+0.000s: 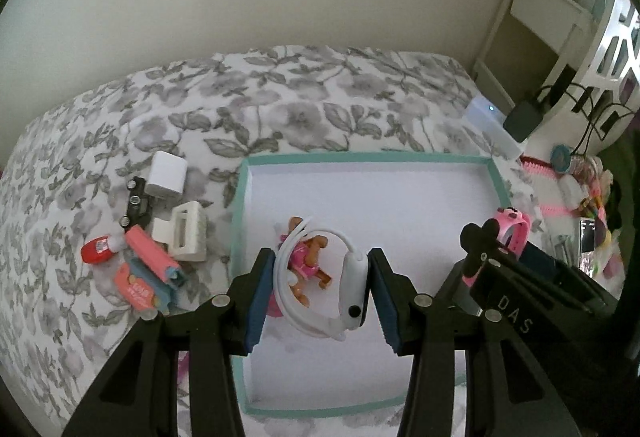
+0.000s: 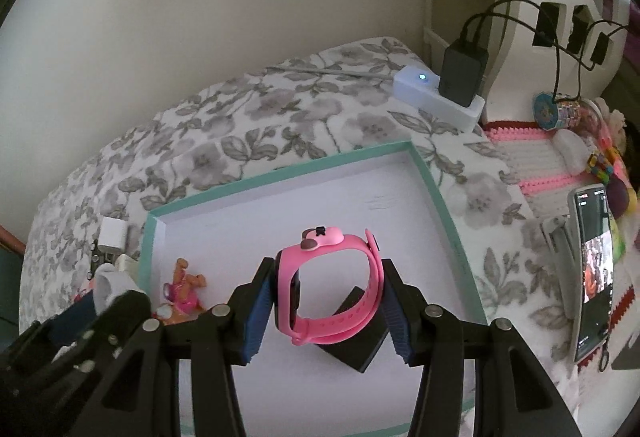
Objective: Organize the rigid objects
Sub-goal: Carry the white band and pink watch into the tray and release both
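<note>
Left gripper (image 1: 320, 285): fingers pinch the white watch (image 1: 352, 293), held above the box.
Right gripper (image 2: 328, 301): fingers pinch the pink watch (image 2: 332, 289), also above the box.
Box (image 1: 244, 205): teal rim, on the flowered bed (image 1: 200, 109); a toy dog (image 1: 310, 257) lies inside.

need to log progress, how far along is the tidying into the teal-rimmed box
Already in the teal-rimmed white box: a small pink-and-brown toy figure and a flat black block. In hand over the box: the left gripper holds a white smartwatch, the right gripper a pink smartwatch. Left on the floral cover: white charger cube, white hair claw, pink packets.
</note>
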`<move>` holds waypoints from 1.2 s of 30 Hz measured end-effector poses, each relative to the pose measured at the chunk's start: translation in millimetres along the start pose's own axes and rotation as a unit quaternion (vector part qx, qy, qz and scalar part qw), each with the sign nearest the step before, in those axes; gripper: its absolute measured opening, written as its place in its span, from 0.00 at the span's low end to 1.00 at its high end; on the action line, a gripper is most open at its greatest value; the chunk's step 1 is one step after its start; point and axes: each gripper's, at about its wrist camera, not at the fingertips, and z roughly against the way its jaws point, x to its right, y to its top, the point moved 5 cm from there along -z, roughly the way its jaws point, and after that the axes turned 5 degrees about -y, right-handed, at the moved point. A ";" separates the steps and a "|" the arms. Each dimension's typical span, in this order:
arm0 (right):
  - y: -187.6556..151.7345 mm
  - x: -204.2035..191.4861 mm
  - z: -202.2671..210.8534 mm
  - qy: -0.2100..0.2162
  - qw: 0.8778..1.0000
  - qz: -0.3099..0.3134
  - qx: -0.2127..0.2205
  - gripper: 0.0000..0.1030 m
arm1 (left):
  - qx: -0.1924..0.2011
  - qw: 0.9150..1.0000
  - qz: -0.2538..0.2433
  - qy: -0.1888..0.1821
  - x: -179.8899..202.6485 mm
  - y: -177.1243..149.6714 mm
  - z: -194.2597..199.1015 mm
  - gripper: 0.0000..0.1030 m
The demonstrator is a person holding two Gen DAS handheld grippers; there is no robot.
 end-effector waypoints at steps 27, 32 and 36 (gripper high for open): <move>-5.2 10.7 -32.0 -0.006 1.000 -0.001 -0.025 0.53 | -0.009 0.999 -0.032 0.042 11.9 -4.2 -35.6 0.49; -4.8 11.6 -31.1 -0.008 1.000 -0.001 -0.026 0.53 | -0.008 0.999 -0.031 0.042 11.0 -2.8 -32.7 0.53; -4.5 12.2 -28.5 -0.010 1.000 -0.001 -0.024 0.53 | -0.004 0.999 -0.027 0.042 10.2 -0.5 -28.1 0.55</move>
